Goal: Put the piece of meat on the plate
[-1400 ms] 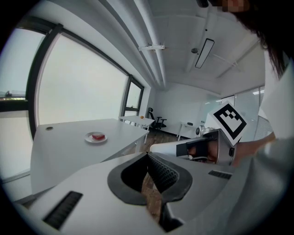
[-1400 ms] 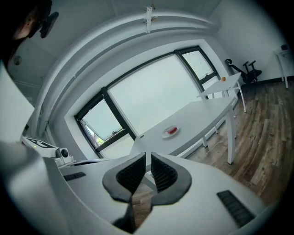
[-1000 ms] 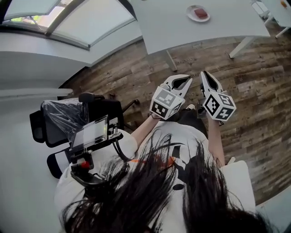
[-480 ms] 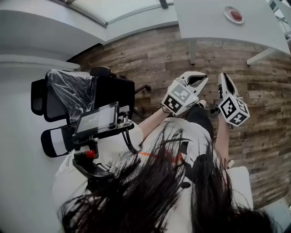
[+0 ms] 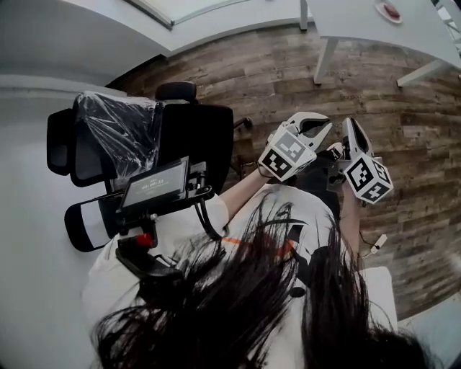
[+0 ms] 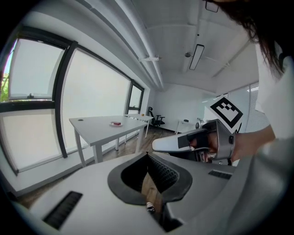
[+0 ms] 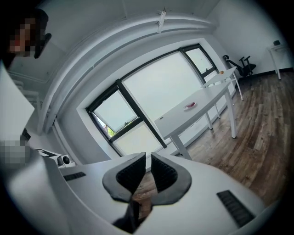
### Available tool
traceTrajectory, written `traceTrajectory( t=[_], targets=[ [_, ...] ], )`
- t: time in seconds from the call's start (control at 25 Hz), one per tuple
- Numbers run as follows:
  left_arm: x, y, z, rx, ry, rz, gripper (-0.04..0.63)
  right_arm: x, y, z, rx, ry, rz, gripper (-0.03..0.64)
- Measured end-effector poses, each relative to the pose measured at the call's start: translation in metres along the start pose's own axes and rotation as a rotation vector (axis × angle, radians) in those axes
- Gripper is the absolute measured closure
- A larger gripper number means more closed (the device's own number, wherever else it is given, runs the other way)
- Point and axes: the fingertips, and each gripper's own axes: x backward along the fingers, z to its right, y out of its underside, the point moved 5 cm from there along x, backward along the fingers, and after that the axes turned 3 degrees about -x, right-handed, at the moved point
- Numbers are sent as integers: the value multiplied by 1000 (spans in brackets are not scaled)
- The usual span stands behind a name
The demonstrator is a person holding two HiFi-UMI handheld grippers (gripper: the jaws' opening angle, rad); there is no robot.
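Observation:
The piece of meat [image 5: 391, 10] lies red on a small white plate [image 5: 383, 14] on a white table [image 5: 353, 21] at the head view's top right, far from both grippers. I hold both grippers in front of my body over the wood floor. My left gripper [image 5: 326, 120] is shut with nothing in it, its tips meeting [image 6: 147, 155]. Beside it, my right gripper [image 5: 349, 122] is shut and empty too [image 7: 148, 157]. The plate [image 6: 116, 123] shows small and distant in the left gripper view, and likewise the plate [image 7: 190, 106] in the right gripper view.
A black office chair [image 5: 194, 137] with a plastic-wrapped back [image 5: 115, 140] stands to my left. A screen device [image 5: 153, 189] hangs on a rig at my chest. Large windows [image 7: 161, 87] run along the wall behind the table. More desks and chairs [image 6: 157, 120] stand farther off.
The head view has swung, so the table and plate slid to the top right corner and the chair came fully into view. Both grippers sank slightly, still shut and side by side.

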Motion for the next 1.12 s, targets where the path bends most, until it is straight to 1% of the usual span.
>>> traceTrajectory(
  t=[0.2, 0.32, 0.52, 0.68, 0.84, 1.12],
  targets=[
    [-3, -19, -8, 16, -26, 52, 589, 1, -19, -10, 31, -18, 0, 571],
    [-5, -29, -7, 22, -22, 78, 589, 6, -29, -14, 60, -18, 6, 571],
    [-10, -38, 2, 17, 3, 102, 590, 10, -35, -13, 72, -10, 7, 571],
    [-8, -41, -3, 48, -13, 124, 590, 11, -34, -20, 79, -16, -6, 571],
    [-4, -42, -8, 98, -31, 131, 589, 14, -34, -25, 89, -14, -26, 571],
    [-3, -42, -7, 101, -31, 138, 589, 18, -39, -20, 118, 9, -13, 571]
  ],
)
